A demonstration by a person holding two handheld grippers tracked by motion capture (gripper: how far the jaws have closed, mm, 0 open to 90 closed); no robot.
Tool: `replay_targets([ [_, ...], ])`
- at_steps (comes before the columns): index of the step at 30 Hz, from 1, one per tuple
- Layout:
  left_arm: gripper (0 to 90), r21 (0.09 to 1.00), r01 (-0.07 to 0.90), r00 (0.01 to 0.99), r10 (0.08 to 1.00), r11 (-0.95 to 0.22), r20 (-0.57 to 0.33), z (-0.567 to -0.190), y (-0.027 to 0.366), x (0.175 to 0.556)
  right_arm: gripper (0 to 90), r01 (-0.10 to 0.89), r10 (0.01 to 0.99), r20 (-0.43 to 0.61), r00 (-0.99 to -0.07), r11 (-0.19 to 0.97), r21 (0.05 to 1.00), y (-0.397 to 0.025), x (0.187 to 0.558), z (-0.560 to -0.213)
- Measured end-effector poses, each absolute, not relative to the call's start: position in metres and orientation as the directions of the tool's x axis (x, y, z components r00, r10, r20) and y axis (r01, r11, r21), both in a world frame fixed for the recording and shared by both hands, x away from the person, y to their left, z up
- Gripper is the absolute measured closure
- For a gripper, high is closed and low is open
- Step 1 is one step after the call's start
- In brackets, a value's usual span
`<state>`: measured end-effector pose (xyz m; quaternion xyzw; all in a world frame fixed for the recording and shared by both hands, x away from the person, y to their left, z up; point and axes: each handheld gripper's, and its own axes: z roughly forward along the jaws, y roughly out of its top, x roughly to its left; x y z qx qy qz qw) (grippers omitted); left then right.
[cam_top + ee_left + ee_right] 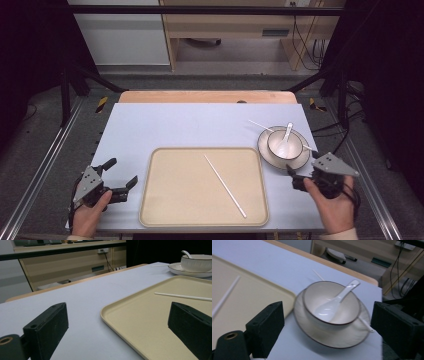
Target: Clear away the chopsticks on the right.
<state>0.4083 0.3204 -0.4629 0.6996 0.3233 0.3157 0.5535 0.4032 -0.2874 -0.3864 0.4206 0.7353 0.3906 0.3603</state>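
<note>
A beige tray (175,200) lies at the table's front centre with one white chopstick (225,185) slanting across it. To its right, a white bowl (278,145) holding a white spoon (287,134) stands on a plate (300,161). A second chopstick (260,125) pokes out from behind the plate. My left gripper (122,171) is open beside the tray's left edge, its jaws either side of the tray rim (117,315). My right gripper (304,169) is open just in front of the plate, with the bowl (312,298) and spoon (334,303) seen between its jaws, untouched.
The pale blue table top (190,125) stretches bare behind the tray to a wooden back edge (205,96). Black frame bars and cables stand beyond the table on both sides. Metal rails run along the floor on either side.
</note>
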Motion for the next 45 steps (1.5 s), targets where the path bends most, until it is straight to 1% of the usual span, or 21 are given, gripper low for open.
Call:
replay_targets([
  [3,2.8,0.979,0.098,0.598,0.797,-0.180,0.086,-0.462,0.320,0.407,15.7,0.343,0.895,-0.236,-0.379,0.373,0.862,-0.310,0.416,-0.382],
  [6,2.5,0.979,0.102,0.594,0.800,-0.177,0.082,-0.463,0.321,0.408,24.8,0.317,0.892,-0.247,-0.377,0.375,0.871,-0.335,0.429,-0.381],
  [10,2.5,0.978,0.110,0.587,0.806,-0.179,0.082,-0.464,0.322,0.409,27.3,0.357,0.888,-0.216,-0.407,0.372,0.857,-0.362,0.448,-0.389],
  [11,2.5,0.978,0.112,0.583,0.808,-0.178,0.081,-0.464,0.322,0.408,27.6,0.366,0.889,-0.220,-0.401,0.376,0.852,-0.366,0.452,-0.392],
  [14,2.5,0.978,0.116,0.573,0.816,-0.173,0.076,-0.464,0.323,0.408,27.7,0.373,0.893,-0.207,-0.401,0.365,0.853,-0.372,0.464,-0.395],
  [16,2.5,0.978,0.121,0.568,0.820,-0.170,0.072,-0.465,0.323,0.408,30.3,0.389,0.891,-0.188,-0.413,0.359,0.848,-0.375,0.472,-0.394],
  [19,2.5,0.977,0.125,0.563,0.823,-0.171,0.072,-0.465,0.324,0.408,40.2,0.413,0.876,-0.191,-0.442,0.388,0.824,-0.376,0.483,-0.395],
  [20,2.5,0.977,0.125,0.562,0.824,-0.172,0.073,-0.466,0.324,0.408,44.8,0.415,0.873,-0.206,-0.443,0.403,0.816,-0.376,0.486,-0.396],
  [21,2.5,0.977,0.126,0.562,0.824,-0.171,0.072,-0.466,0.324,0.408,49.5,0.426,0.871,-0.194,-0.450,0.401,0.811,-0.376,0.489,-0.397],
  [23,2.5,0.977,0.132,0.560,0.826,-0.170,0.068,-0.467,0.324,0.409,55.6,0.441,0.858,-0.185,-0.479,0.417,0.794,-0.377,0.496,-0.403],
  [27,2.6,0.975,0.137,0.562,0.824,-0.177,0.070,-0.468,0.324,0.409,63.8,0.465,0.836,-0.176,-0.520,0.450,0.762,-0.378,0.510,-0.416],
  [30,2.6,0.974,0.138,0.561,0.824,-0.180,0.073,-0.468,0.323,0.410,65.4,0.482,0.825,-0.160,-0.542,0.462,0.745,-0.378,0.519,-0.425],
  [35,2.7,0.973,0.140,0.559,0.826,-0.182,0.074,-0.468,0.323,0.410,67.1,0.484,0.806,-0.132,-0.577,0.468,0.740,-0.376,0.527,-0.432],
  [39,2.8,0.972,0.144,0.560,0.825,-0.185,0.074,-0.469,0.323,0.411,68.5,0.479,0.783,-0.138,-0.607,0.499,0.723,-0.371,0.532,-0.439],
  [45,2.9,0.973,0.140,0.558,0.826,-0.186,0.077,-0.468,0.323,0.410,69.9,0.496,0.777,-0.143,-0.613,0.519,0.697,-0.369,0.540,-0.448],
])
